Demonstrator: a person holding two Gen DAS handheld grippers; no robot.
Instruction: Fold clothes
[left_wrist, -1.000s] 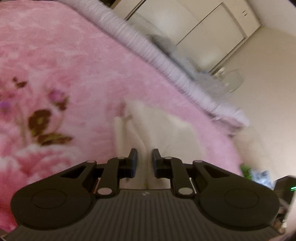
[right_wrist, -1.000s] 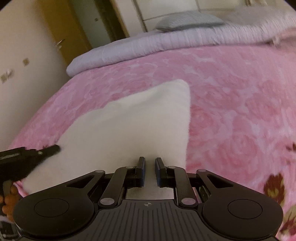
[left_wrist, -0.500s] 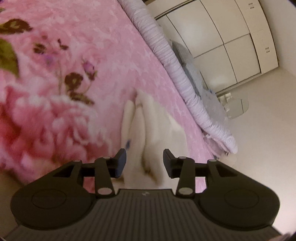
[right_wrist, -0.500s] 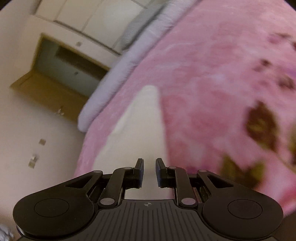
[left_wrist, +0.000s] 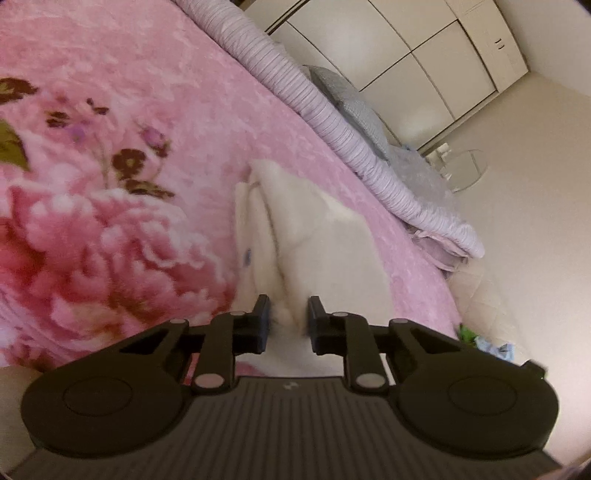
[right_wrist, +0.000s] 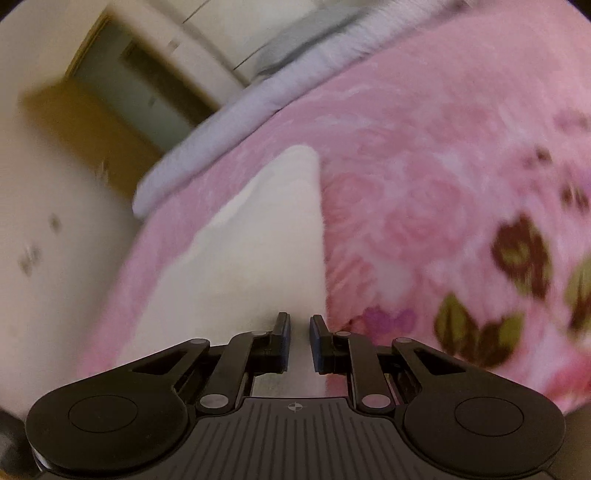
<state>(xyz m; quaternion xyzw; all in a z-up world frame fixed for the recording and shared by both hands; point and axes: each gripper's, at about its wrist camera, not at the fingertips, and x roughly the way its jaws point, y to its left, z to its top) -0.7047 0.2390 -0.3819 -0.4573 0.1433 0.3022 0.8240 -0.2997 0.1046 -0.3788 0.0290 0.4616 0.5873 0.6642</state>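
Over the pink blanket, both claws angled down.

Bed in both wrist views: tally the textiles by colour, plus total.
White garment: 1
Pink floral blanket: 1
Lilac striped quilt: 1
Grey pillow: 1
Total: 4

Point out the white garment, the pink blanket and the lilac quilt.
garment (left_wrist: 332, 243), left wrist view, top layer.
blanket (right_wrist: 424, 177), right wrist view, rose print.
quilt (left_wrist: 321, 107), left wrist view, ribbed roll.
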